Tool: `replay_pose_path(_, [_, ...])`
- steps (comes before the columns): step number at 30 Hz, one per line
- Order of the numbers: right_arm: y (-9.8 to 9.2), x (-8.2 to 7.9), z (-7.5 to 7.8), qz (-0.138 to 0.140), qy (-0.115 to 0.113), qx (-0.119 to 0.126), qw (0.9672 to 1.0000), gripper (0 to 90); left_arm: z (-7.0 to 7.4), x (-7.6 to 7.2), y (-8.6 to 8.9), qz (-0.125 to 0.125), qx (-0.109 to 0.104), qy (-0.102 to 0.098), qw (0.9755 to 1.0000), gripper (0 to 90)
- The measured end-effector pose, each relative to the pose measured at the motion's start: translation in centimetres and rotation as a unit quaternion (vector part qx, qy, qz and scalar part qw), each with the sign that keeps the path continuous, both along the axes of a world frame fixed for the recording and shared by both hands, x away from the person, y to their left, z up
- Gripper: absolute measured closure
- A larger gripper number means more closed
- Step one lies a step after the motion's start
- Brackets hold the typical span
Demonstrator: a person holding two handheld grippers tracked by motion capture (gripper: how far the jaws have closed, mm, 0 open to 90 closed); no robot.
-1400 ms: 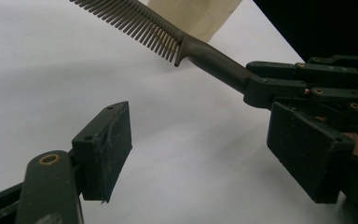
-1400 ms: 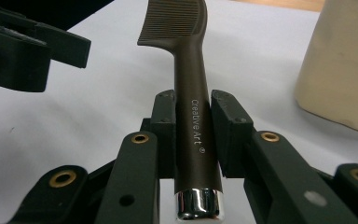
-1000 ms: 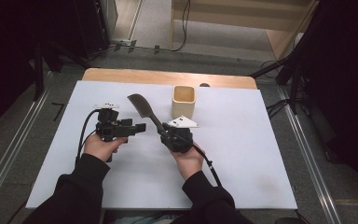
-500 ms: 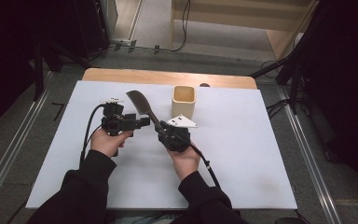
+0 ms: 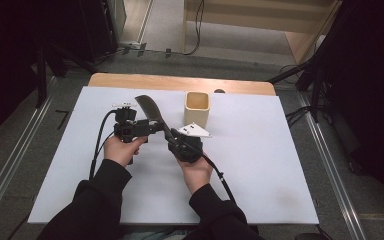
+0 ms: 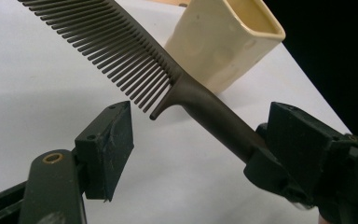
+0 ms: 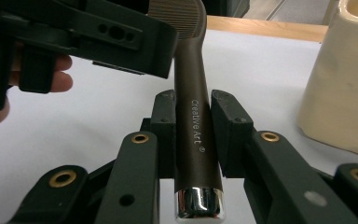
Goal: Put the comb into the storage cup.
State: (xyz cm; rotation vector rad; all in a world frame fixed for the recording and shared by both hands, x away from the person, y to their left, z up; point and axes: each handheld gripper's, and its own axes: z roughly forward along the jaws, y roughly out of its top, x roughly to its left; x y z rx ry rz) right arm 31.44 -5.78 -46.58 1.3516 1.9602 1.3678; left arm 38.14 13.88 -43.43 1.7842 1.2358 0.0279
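Observation:
A dark brown comb with a chrome-capped handle slants up and to the left above the white table sheet. My right gripper is shut on that handle; in the high view the right gripper sits at the middle of the table. My left gripper comes in from the left with its jaws open on either side of the comb's neck, just below the teeth. Its pads do not touch the comb. A cream square cup stands upright just behind the right gripper.
The white sheet covers most of the table, and a wooden strip shows along its far edge. Cables trail from both grippers toward the person. Dark equipment and floor rails surround the table.
My left gripper has shifted a little up and to the right, closer to the comb's neck. The right gripper and the comb have stayed in place.

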Motion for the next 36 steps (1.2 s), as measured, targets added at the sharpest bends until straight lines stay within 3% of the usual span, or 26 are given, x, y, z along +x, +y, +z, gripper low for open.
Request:
replay_pose_path(4, [0.2, 0.0, 0.1, -0.002, -0.003, 0.003, 1.0000, 70.2, 0.1, 0.0, -0.5, 0.016, 0.010, -0.019, 0.9996, 26.5])
replay_pose_path(13, [0.6, -0.3, 0.2, -0.010, -0.013, 0.006, 0.9999, 70.2, -0.4, 0.5, -1.1, 0.025, -0.015, 0.010, 0.9995, 26.6])
replay_pose_path(19, [0.7, -0.3, 0.2, -0.013, -0.014, 0.012, 0.9997, 70.2, -0.8, 0.7, -1.3, 0.037, -0.030, 0.023, 0.9986, 31.4])
replay_pose_path(28, [1.1, -0.3, 0.1, -0.020, -0.017, 0.015, 0.9996, 70.2, -1.0, 0.7, -1.5, 0.056, -0.034, 0.016, 0.9977, 43.5])
replay_pose_path(36, [1.7, -0.3, -0.1, -0.014, -0.015, 0.023, 0.9995, 70.1, -1.0, 0.7, -1.5, 0.055, -0.026, 0.020, 0.9979, 51.8])
